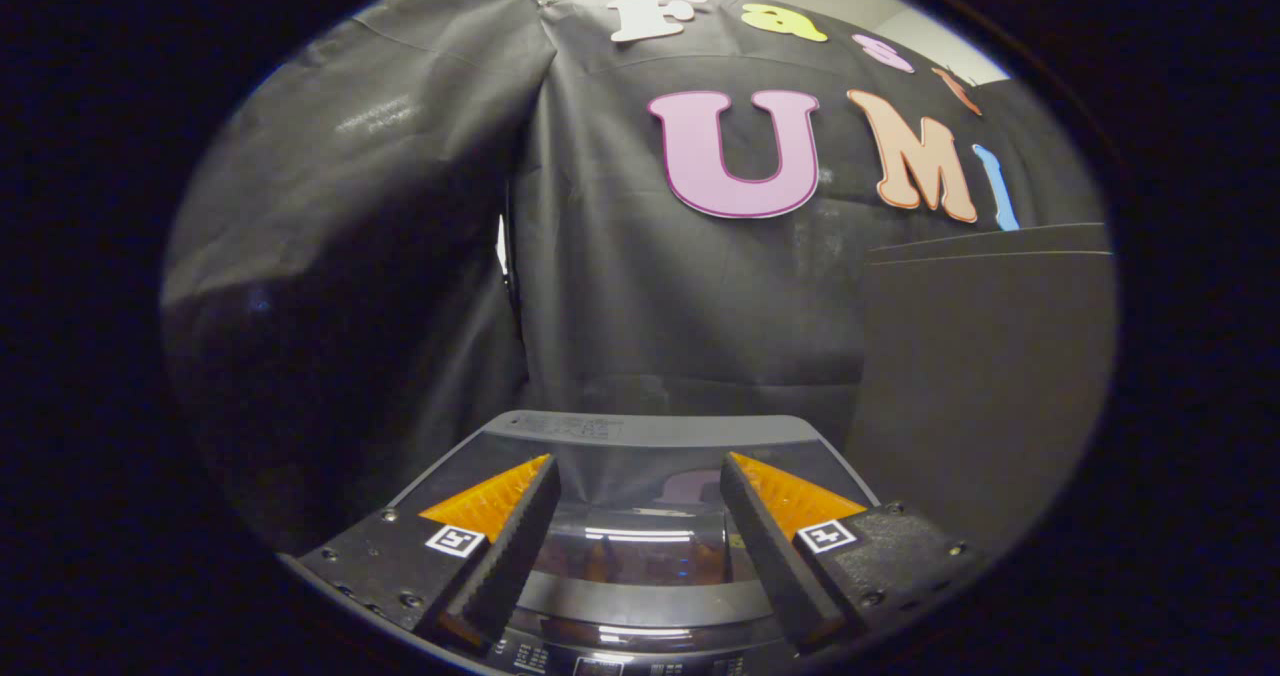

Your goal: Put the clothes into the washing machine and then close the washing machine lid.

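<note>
The washing machine (pixel 640 428) stands right below and ahead of my gripper (pixel 637 471), its grey top and back edge against the cloth wall. Its glossy dark lid (pixel 640 546) lies flat and shut, mirroring my fingers and the wall. My fingers (pixel 520 526) stand apart just above the lid with nothing between them. No clothes show on the lid or around the machine.
A dark flat panel (pixel 985 376) rises to the right of the machine. The black cloth wall (pixel 650 306) hangs close behind, with a seam and a fold to the left. A control strip (pixel 640 661) runs along the machine's near edge.
</note>
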